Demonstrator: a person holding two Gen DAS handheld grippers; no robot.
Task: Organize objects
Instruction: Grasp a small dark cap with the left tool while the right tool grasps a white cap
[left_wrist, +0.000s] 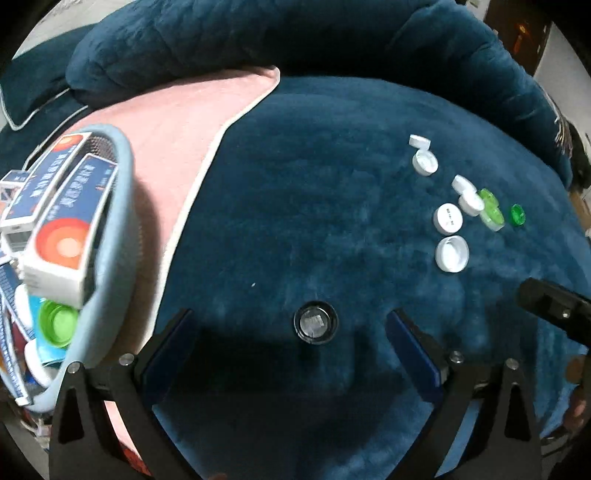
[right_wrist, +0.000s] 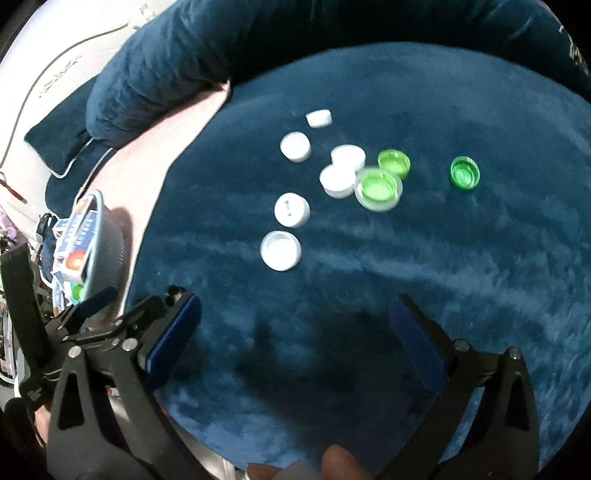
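Observation:
A black cap (left_wrist: 315, 322) with a clear centre lies on the blue plush blanket (left_wrist: 332, 184), just ahead of my open left gripper (left_wrist: 290, 334) and between its fingers' line. Several white caps (left_wrist: 451, 254) and green caps (left_wrist: 517, 215) lie scattered to the right. In the right wrist view my right gripper (right_wrist: 295, 325) stands open over bare blanket (right_wrist: 443, 277), with the nearest white cap (right_wrist: 280, 250) and a pale green cap (right_wrist: 378, 189) ahead of it. A grey-blue basket (left_wrist: 122, 206) at the left holds boxes and a green cap (left_wrist: 59, 323).
A pink towel (left_wrist: 184, 122) lies under the basket. A rolled dark blue cushion (left_wrist: 258, 33) borders the far side. The other gripper's tip (left_wrist: 554, 308) shows at the right edge. The basket (right_wrist: 107, 240) also sits left of my right gripper. Fingertips of a hand (right_wrist: 340, 461) show at the bottom.

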